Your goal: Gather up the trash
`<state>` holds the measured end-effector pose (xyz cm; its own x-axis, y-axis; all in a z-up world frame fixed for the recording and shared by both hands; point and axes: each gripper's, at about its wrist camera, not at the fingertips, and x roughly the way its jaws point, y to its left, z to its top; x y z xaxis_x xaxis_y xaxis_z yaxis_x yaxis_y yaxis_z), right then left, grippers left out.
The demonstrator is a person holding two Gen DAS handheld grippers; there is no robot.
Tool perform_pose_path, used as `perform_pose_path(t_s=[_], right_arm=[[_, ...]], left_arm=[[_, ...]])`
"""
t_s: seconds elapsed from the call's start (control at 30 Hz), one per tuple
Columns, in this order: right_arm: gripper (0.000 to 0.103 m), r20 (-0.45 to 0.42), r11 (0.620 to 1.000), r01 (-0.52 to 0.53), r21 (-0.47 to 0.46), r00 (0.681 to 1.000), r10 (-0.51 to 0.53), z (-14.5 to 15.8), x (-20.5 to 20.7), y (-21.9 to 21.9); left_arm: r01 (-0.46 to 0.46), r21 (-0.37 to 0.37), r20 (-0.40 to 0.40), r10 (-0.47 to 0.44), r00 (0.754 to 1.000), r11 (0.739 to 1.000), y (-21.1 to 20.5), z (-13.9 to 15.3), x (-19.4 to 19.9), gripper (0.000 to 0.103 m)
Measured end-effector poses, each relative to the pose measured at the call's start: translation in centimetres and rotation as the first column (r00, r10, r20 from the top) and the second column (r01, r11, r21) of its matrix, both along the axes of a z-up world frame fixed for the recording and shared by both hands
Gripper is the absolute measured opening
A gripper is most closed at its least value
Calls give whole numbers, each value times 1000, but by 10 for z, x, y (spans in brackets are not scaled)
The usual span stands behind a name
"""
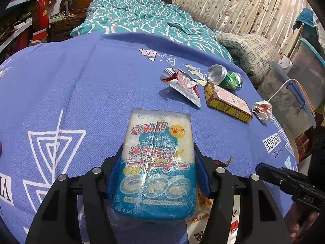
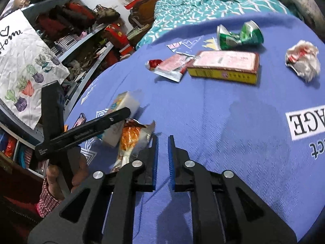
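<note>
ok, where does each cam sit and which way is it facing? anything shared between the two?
Left wrist: sits on the left gripper, tilted down across the blue cloth toward the bed; its jaws clamp a sponge pack; the right gripper's tip shows at the right edge.
Right wrist: sits on the right gripper, tilted down over the cloth toward shelves; its jaws are slightly apart and empty; a hand holding the left gripper shows at left.
Shared: crushed green can, flat box, crumpled wrapper, sponge pack.

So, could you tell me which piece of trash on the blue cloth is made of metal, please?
The crushed green can beyond the flat yellow-edged box; the torn wrapper and crumpled paper ball aren't rigid metal.
</note>
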<state>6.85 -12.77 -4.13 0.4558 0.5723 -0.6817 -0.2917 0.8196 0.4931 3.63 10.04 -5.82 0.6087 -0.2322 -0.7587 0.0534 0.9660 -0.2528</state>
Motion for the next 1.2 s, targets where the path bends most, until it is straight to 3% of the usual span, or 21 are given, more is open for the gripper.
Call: perform_pose_path(t_s=[0.03, 0.07, 0.1, 0.27, 0.43, 0.5, 0.67, 0.93, 1.1, 1.2], right_arm=[[56, -3, 1000, 4, 3, 1000, -4, -1, -1, 0], [71, -2, 1000, 11, 11, 1000, -11, -1, -3, -2], [79, 9, 999, 27, 24, 1000, -28, 2, -4, -3], [74, 14, 999, 5, 36, 1000, -5, 5, -13, -5], [53, -48, 998, -42, 50, 998, 45, -11, -16, 0], [49, -78, 996, -50, 72, 995, 56, -17, -15, 1], [46, -97, 994, -46, 100, 994, 56, -17, -12, -1], [46, -125, 978, -94, 189, 985, 118, -13, -16, 9], [44, -109, 973, -188, 137, 973, 203, -16, -26, 50], [31, -88, 971, -225, 86, 969, 233, -17, -32, 72]], left_arm=[[0, -10, 0, 0, 1000, 1000, 1, 0, 0, 58], [1, -19, 0, -1, 1000, 1000, 2, 0, -1, 58], [0, -31, 0, 0, 1000, 1000, 3, 1, -2, 57], [-7, -86, 1, 7, 1000, 996, 16, 2, -12, 57], [-2, -184, 19, 6, 1000, 983, 39, 9, -34, 57], [15, -235, 18, -11, 1000, 972, 45, 12, -41, 57], [76, -292, -9, -82, 997, 953, 35, 12, -54, 57], [104, -303, -53, -125, 991, 947, 15, -1, -61, 57], [111, -276, -39, -126, 991, 955, 11, -2, -62, 57], [118, -270, -29, -131, 991, 956, 11, -3, -63, 57]])
